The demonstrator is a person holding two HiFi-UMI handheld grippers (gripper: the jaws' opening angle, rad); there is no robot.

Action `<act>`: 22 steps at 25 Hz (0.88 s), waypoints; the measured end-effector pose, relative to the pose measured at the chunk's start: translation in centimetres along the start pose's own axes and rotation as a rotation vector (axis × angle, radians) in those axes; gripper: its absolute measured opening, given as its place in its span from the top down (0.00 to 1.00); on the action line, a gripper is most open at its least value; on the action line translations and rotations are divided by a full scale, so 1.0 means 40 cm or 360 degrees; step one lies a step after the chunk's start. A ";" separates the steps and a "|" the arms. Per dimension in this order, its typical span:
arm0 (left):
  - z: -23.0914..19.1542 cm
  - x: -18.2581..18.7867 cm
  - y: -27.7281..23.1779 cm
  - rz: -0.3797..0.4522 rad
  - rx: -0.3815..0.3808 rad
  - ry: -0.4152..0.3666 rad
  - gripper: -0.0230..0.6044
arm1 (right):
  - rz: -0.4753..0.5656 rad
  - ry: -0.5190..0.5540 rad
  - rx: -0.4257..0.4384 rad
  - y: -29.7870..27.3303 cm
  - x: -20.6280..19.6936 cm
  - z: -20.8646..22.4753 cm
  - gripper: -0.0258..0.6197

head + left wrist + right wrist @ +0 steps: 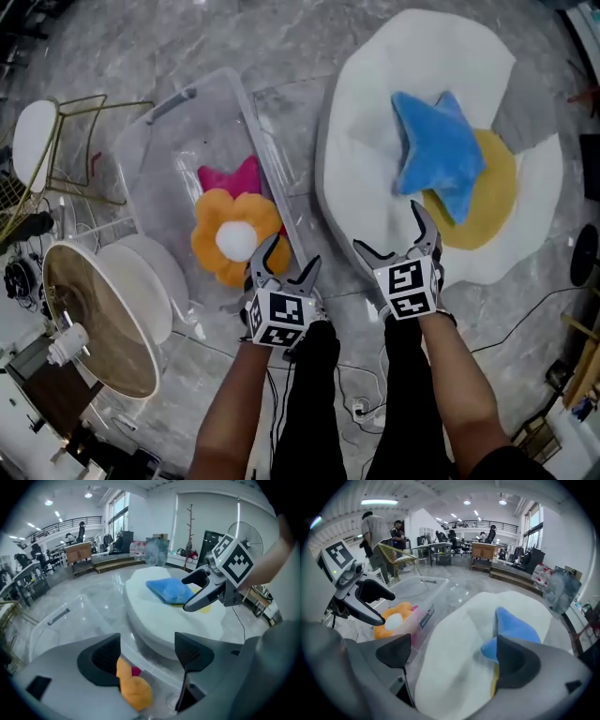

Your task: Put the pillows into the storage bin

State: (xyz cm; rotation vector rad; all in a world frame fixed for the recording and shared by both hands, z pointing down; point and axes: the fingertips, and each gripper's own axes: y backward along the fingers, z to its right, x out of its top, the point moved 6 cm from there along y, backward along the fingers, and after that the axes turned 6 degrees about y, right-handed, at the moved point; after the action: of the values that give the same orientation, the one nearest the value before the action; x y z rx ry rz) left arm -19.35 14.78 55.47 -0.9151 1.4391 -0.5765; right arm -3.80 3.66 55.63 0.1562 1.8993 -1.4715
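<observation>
**Both tongs empty, star pillow yet to be binned**

Nearest the lens, at lower centre of the head view, the left tongs [296, 249] and the right tongs [386, 227] hang side by side, both angled down at the floor [141, 47]. Each pair stands wide apart. Each tongs' own view shows bare air between its pads, so neither has hold of anything. That wide spread probably suits the job, since a soft, bulky pillow needs a broad bite.

Just beyond the left tongs, left of centre, sits the clear storage bin [155, 159], open at the top. An orange flower pillow [234, 234] lies inside against its lower right wall, partly over a pink pillow [234, 178]. These two look done.

Right of the bin, and just beside it, spreads a large fried-egg cushion [375, 141], white with a yellow yolk. On it, in the upper right of the frame, rests the blue star pillow [439, 150], partly over the yolk and free on all sides. It is the task's remaining thing and it lies outside the bin. The right tongs point roughly its way, and the pillow shows just past their right pad.

With bin and cushion so close, the carry should be short. The likely next step is a reach up-frame to the star.
</observation>
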 end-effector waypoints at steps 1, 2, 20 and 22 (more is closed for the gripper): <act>0.024 0.012 -0.031 -0.0009 -0.0013 -0.0046 0.42 | -0.0001 -0.0045 -0.0017 -0.002 -0.034 0.023 0.07; 0.048 0.029 -0.057 -0.0013 -0.0026 -0.0087 0.42 | -0.0005 -0.0087 -0.0033 0.001 -0.065 0.045 0.07; 0.447 0.386 -0.374 -0.0035 -0.0203 -0.0499 0.41 | -0.0065 -0.0619 -0.0210 0.097 -0.437 0.435 0.07; 0.464 0.401 -0.403 -0.0043 -0.0186 -0.0561 0.41 | -0.0057 -0.0672 -0.0194 0.089 -0.446 0.465 0.07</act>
State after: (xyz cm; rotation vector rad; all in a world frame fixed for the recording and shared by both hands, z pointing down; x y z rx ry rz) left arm 3.25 -3.85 57.37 -1.0715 1.1514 -0.3317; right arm 19.65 -5.86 61.77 -0.2305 1.6438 -1.2860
